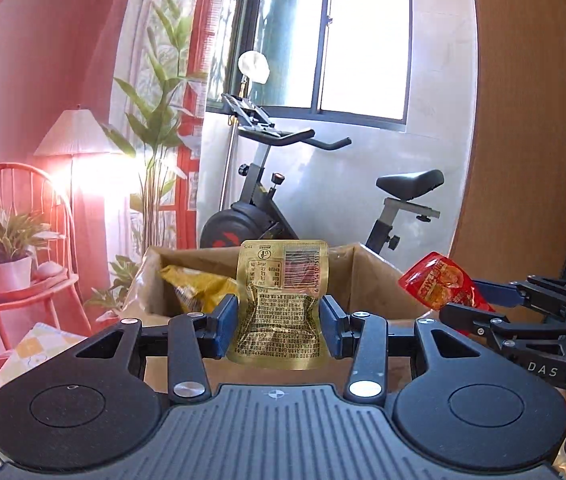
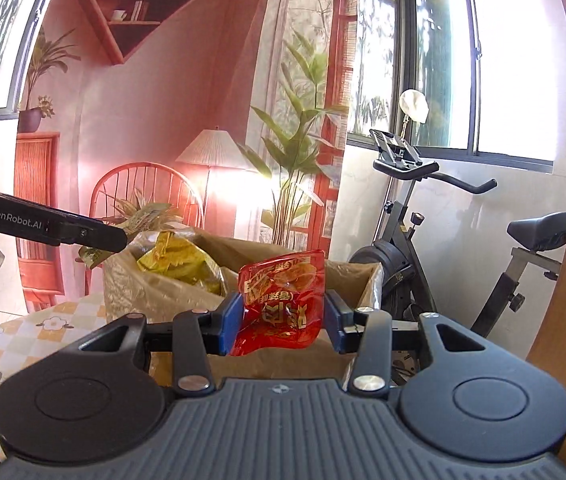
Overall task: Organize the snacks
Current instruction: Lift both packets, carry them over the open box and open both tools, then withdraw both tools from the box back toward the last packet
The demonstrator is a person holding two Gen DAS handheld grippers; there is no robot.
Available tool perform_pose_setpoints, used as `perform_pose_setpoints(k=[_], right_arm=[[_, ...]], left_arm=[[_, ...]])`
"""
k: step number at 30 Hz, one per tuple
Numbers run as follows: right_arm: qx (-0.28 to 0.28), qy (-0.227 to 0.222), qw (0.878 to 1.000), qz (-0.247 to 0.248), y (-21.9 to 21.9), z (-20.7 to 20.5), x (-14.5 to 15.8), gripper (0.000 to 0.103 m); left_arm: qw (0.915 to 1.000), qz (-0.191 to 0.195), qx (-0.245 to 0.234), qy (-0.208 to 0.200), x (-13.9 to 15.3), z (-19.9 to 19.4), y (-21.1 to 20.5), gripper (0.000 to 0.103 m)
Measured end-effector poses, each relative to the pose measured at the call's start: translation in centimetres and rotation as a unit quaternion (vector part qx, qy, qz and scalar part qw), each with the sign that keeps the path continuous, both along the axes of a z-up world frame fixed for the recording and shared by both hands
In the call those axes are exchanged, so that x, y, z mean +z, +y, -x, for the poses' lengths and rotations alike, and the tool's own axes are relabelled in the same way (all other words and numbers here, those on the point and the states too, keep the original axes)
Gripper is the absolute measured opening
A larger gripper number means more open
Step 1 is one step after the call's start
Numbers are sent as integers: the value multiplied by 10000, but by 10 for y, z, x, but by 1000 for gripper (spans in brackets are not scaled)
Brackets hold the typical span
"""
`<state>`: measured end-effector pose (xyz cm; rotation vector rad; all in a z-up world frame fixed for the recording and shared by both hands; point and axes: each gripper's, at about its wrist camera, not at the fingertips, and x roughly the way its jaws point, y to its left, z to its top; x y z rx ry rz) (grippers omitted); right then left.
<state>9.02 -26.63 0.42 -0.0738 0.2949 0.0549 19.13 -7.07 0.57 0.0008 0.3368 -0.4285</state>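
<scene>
We are holding a gold packet (image 1: pixel 281 304) in our left gripper (image 1: pixel 279 326), its blue pads pressing on both sides so that the packet is pinching at its waist; it is standing upright with its long axis vertical and its printed back facing the camera. Our right gripper (image 2: pixel 282 322) is clamping a red packet (image 2: pixel 279 300) the same way, also roughly upright, its top leaning a little to the right. What the coming move turns on is the cardboard box (image 1: pixel 371 276): it is sitting straight ahead of both grippers and below the packets, its open top facing up, with a yellow bag (image 2: pixel 179 264) already lying in its left part. In the left view the box is lying directly behind the gold packet, while the right gripper is showing off to the right, by the box's right corner. We are judging that both packets need carrying forward over the rim and letting go above the free right part.
</scene>
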Motion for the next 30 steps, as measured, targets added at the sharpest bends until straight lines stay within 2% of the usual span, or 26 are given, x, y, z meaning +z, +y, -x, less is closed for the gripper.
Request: perform_pose_setpoints(k=[4, 8, 10, 11, 13, 14, 17, 24, 30], right_arm=[[-68, 216, 9997, 0, -10, -47, 11, 46], [-228, 617, 9977, -190, -19, -82, 5, 46], [-333, 809, 9959, -212, -21, -94, -2, 46], [-374, 918, 9948, -242, -23, -99, -6, 49], [-370, 1040, 9934, -299, -25, -102, -11, 56], [-363, 1070, 9932, -280, -25, -102, -13, 59], [-346, 1024, 9939, -241, -26, -94, -13, 59], [-206, 810, 9950, -541, -28, -63, -4, 59], [-118, 728, 9934, -884, -15, -34, -8, 59]], left_arm=[[9995, -271, -110, 98, 12, -43, -26, 47], [9981, -344, -87, 509, 7, -85, -47, 48], [9961, -426, -151, 760, -1, -103, -53, 55], [9948, -393, -216, 915, -5, -109, -53, 59], [9924, -235, -216, 1187, -14, -116, -47, 59], [9924, -210, -156, 1199, -16, -115, -43, 59], [9932, -210, -140, 1136, -16, -109, -29, 60], [9951, -273, -322, 896, -3, -71, 10, 60], [9941, -331, -447, 931, 0, -42, 45, 60]])
